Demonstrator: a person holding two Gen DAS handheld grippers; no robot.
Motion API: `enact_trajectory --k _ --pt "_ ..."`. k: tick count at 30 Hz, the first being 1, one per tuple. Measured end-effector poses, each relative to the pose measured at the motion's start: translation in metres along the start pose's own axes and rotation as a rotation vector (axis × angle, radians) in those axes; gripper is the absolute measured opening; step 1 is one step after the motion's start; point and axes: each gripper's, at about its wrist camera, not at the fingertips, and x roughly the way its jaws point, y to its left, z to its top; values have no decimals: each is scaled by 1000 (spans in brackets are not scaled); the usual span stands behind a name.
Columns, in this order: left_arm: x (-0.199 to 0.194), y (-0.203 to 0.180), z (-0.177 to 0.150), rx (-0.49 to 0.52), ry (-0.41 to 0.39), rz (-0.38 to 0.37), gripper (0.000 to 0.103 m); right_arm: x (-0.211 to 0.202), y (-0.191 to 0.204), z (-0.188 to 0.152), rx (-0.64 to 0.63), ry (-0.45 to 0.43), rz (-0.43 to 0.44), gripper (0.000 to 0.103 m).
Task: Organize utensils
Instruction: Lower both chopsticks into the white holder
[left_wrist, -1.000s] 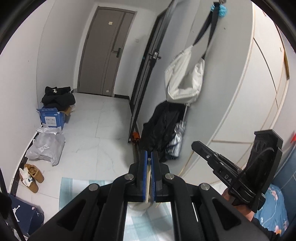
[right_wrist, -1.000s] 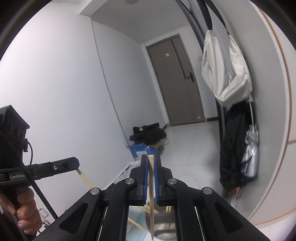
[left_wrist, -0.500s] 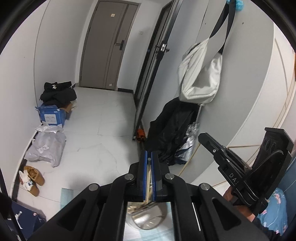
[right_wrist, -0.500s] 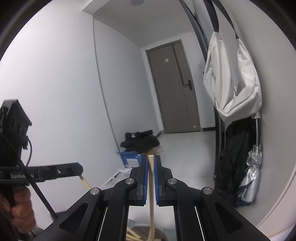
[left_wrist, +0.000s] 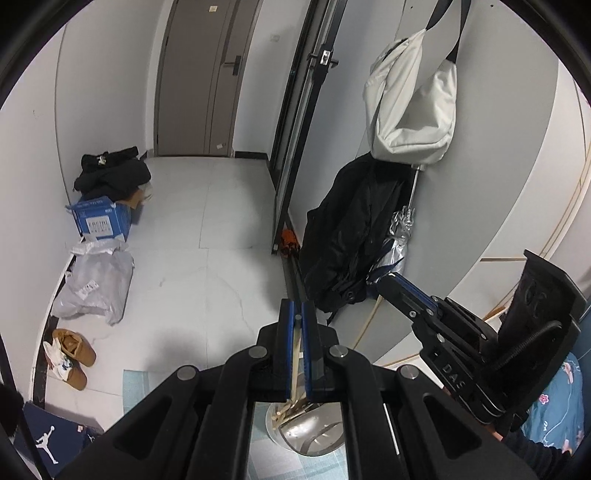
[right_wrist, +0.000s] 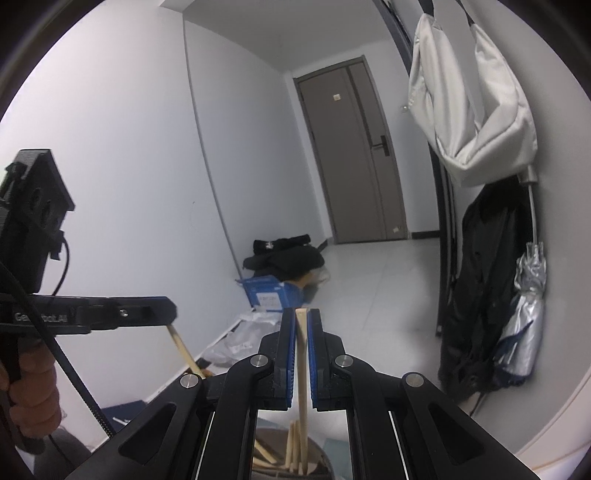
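Observation:
My left gripper (left_wrist: 295, 314) is shut on a pale wooden chopstick (left_wrist: 295, 363) that hangs down into a shiny metal cup (left_wrist: 314, 432) with several more chopsticks in it. My right gripper (right_wrist: 302, 317) is shut on another wooden chopstick (right_wrist: 303, 369), held upright with its lower end in the same cup (right_wrist: 273, 458). The right gripper also shows at the right of the left wrist view (left_wrist: 384, 284). The left gripper shows at the left of the right wrist view (right_wrist: 171, 314), with its chopstick (right_wrist: 184, 350) slanting down from it.
The cup stands on a light blue checked cloth (left_wrist: 136, 384). Beyond is a tiled hallway with a blue box (left_wrist: 101, 221), plastic bags (left_wrist: 96, 284), shoes (left_wrist: 70, 354), a black coat (left_wrist: 351, 236), a white bag (left_wrist: 410, 103) and a grey door (right_wrist: 358, 155).
Both grippers stayed shut on their chopsticks. The left wrist view tilted downward, so the cup now shows more fully. The right wrist view shifted slightly, and its chopstick reaches deeper into the cup.

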Motion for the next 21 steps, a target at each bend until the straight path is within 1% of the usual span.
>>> enact_trajectory --k 3,4,6,9,10,12,14,17,19,21 --pt "10 2 -4 -6 40 0 1 0 0 -8 3 5 12 8" --pt "13 3 -4 -5 49 -10 1 1 0 -11 4 10 15 8" --pt "15 1 -6 8 56 -1 1 2 -1 -17 -1 25 11 8" --pt "17 -1 -7 15 72 -9 1 2 -1 -25 5 49 18 8" --pt "18 -2 -8 21 78 -8 1 2 -1 -27 4 59 25 6" --pt "23 -2 -9 25 97 -6 1 0 0 -30 -3 66 26 6" --pt "31 -2 -12 27 135 -12 1 -4 -1 -32 8 74 26 8" --pt "40 -2 -18 38 166 -3 1 -13 -8 -38 53 86 12 8" --pt "49 -3 -22 46 209 -2 1 -21 -11 -43 67 94 -16 9" --pt "52 -3 -25 34 240 -4 1 -28 -13 -49 69 116 -44 14"
